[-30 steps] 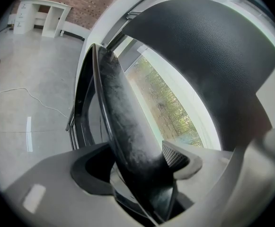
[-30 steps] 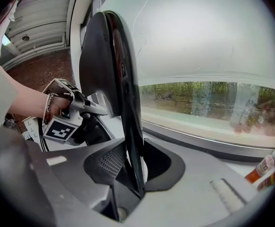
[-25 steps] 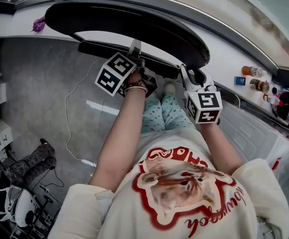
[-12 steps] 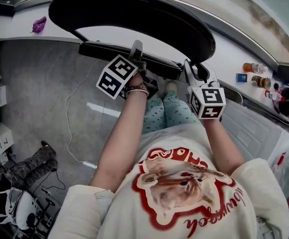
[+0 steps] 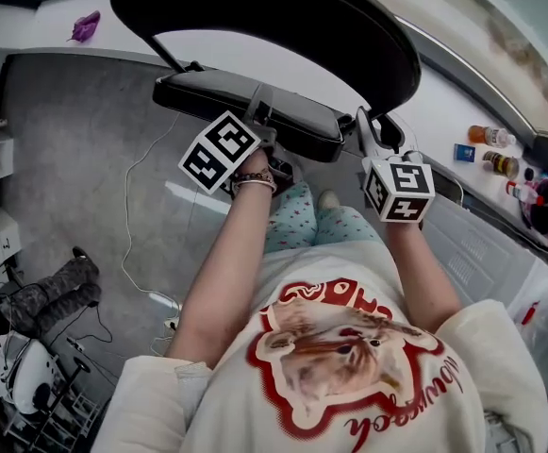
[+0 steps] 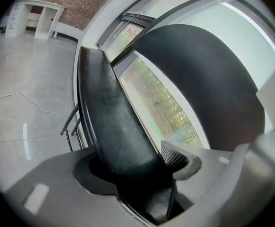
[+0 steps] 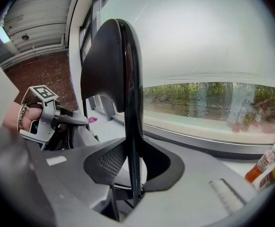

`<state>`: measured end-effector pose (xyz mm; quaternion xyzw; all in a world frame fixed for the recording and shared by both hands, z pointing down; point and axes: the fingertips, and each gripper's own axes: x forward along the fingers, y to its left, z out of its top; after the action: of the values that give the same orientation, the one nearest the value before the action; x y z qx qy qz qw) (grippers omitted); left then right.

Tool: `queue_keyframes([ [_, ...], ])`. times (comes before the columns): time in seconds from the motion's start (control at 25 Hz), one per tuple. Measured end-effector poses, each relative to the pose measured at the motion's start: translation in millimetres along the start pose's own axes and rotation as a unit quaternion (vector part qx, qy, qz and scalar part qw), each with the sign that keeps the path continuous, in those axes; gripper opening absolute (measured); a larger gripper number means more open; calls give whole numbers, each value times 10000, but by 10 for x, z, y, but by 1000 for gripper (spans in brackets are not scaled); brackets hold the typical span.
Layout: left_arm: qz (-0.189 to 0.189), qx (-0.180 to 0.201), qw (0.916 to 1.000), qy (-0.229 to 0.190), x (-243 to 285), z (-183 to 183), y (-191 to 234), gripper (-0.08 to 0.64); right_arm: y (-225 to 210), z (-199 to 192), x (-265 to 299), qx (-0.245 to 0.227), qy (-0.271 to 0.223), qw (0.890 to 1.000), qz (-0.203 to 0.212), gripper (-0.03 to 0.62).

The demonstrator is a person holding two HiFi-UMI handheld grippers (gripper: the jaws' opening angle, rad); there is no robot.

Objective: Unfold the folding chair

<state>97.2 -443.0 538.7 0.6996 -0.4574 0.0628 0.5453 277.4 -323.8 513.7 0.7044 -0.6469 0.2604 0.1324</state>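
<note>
Left gripper point(image 6: 139, 168): jaws clamped on the near end of the seat point(image 6: 104, 108), which runs away ahead of it.

Right gripper point(image 7: 132, 167): jaws half closed, pinching the thin edge of the backrest point(image 7: 104, 74), which stands upright between them.

Chair point(image 5: 349, 74) directly ahead of both grippers, with a gap between seat and backrest. Floor point(image 5: 85, 159) below.
</note>
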Motion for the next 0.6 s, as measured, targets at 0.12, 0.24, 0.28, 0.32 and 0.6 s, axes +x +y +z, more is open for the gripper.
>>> queue_keyframes([
  [0.12,-115,66,9999,10,-44,-33,50,307,9,-27,7,-60,-2,9999,138,126],
  [0.24,-96,162,9998,-8,-125,-53,139,301,37,-48,34,-191,19,9992,339,127],
  [0.28,-69,185,9998,-3,-159,-67,179,296,49,-65,39,-233,40,9989,397,127],
  [0.32,-29,198,9998,12,-199,-89,228,290,61,-87,40,-275,64,9986,451,127],
  [0.6,-76,-72,9999,-51,-425,-218,477,247,95,-156,23,-383,56,9969,679,129],
])
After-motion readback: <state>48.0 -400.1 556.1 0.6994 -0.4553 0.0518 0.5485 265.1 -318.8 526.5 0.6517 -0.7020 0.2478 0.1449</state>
